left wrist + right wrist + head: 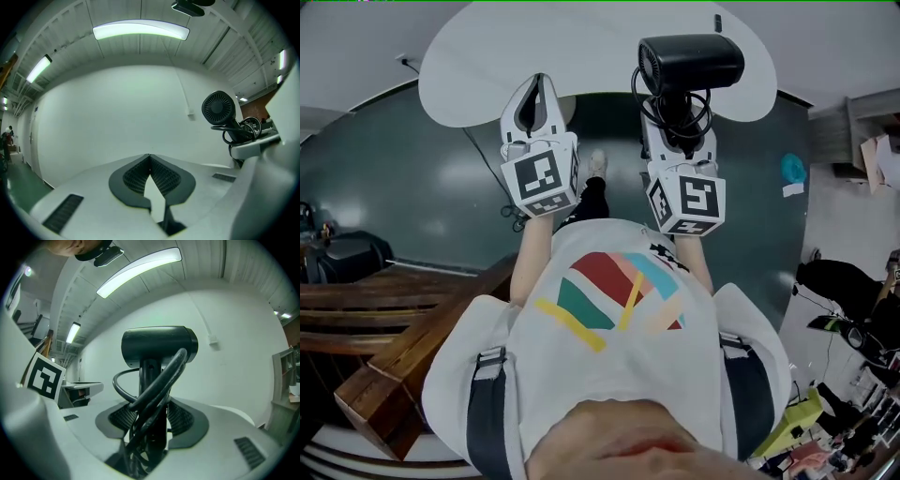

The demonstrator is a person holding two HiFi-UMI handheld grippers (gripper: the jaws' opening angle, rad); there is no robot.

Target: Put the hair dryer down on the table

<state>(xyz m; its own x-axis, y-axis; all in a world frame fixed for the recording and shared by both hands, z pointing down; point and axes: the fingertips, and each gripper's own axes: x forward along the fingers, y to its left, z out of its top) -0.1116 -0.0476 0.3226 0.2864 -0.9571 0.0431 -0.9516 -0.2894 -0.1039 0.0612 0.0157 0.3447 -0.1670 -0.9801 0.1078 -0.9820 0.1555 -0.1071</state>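
A black hair dryer (689, 61) stands upright in my right gripper (675, 111), over the near edge of the round white table (487, 66). In the right gripper view its handle and coiled black cord (157, 385) fill the gap between the jaws, and the barrel (159, 345) lies crosswise above them. That right gripper (152, 406) is shut on the handle. My left gripper (536, 94) is held level beside it on the left, shut with nothing in it; its ribbed pads (161, 176) meet at the tips. The left gripper view shows the dryer (218, 108) at the right.
Dark green floor (412, 187) lies under the table, with a thin cable (483, 164) across it. A wooden bench (394, 319) and a black case (347, 255) are at the left. A teal object (793, 169) and clutter (844, 375) are at the right. A white wall (117, 117) stands ahead.
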